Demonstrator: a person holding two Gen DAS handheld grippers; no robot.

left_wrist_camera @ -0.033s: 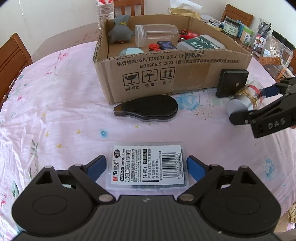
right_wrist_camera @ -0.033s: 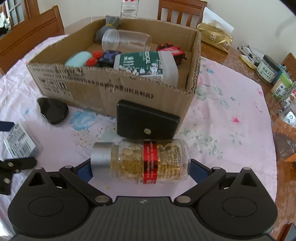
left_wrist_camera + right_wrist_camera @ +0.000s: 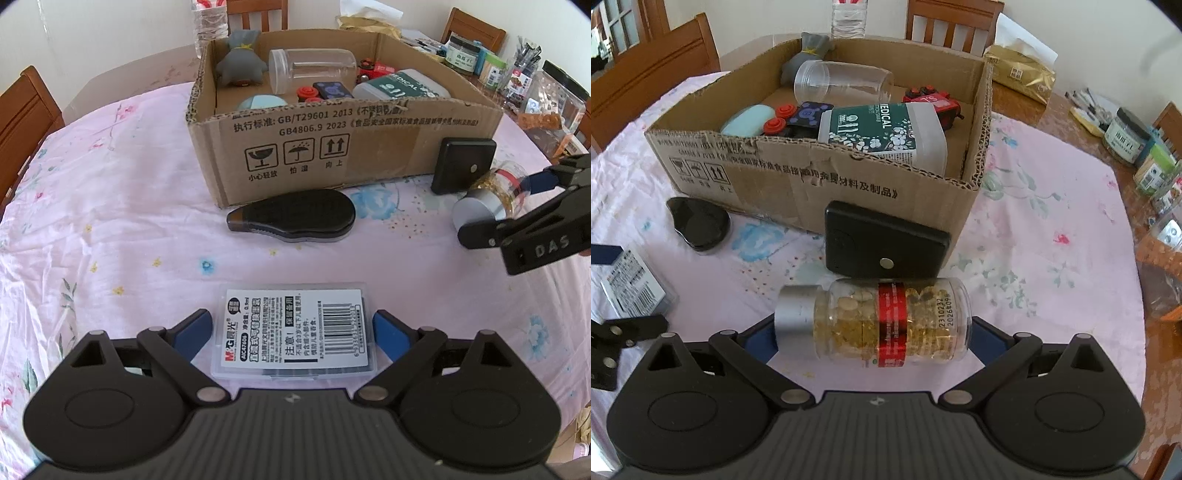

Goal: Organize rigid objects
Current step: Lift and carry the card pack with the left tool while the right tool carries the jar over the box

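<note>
A clear flat plastic case with a white barcode label (image 3: 293, 332) lies on the tablecloth between the blue pads of my left gripper (image 3: 291, 332), which stand a little off its sides. A clear bottle of golden capsules with a silver cap and red band (image 3: 873, 326) lies on its side between the pads of my right gripper (image 3: 873, 332), which is open around it; both show in the left wrist view, bottle (image 3: 491, 197). A cardboard box (image 3: 369, 147) holding several items stands behind.
A black square case (image 3: 882, 245) leans against the box front. A black teardrop-shaped case (image 3: 295, 221) lies before the box. Jars and packets (image 3: 517, 74) crowd the table's right side. Wooden chairs (image 3: 22, 114) surround the table.
</note>
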